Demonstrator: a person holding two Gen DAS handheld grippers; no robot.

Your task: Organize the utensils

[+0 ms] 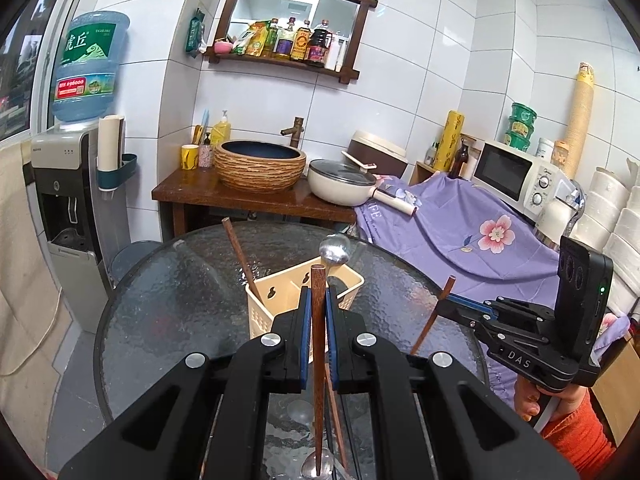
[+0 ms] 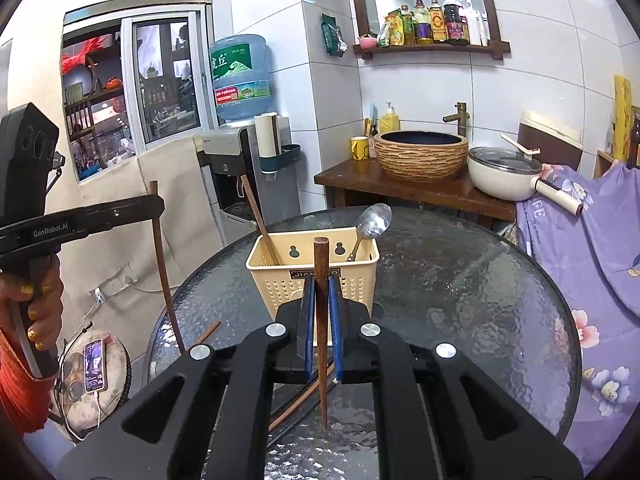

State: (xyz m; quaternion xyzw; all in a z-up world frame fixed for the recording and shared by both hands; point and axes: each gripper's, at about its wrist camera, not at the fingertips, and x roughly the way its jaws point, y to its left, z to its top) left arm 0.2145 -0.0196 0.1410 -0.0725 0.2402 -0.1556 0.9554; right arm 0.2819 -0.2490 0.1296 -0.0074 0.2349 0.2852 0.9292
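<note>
Both tongs pinch a wooden chopstick, each held upright. The left gripper [image 1: 318, 304] holds its chopstick [image 1: 318, 320] just short of the holder [image 1: 280, 300], which stands mid-table ahead. The right gripper [image 2: 321, 292] holds its chopstick [image 2: 321, 300] likewise, straight before the holder [image 2: 312, 276], roughly as near. One chopstick and a spoon [image 2: 372, 222] already stand inside.

Caddy [image 2: 312, 276] mid table [image 2: 460, 280] w/ spoon [image 2: 374, 220] in right compartment, chopstick [image 2: 258, 220] in left.
</note>
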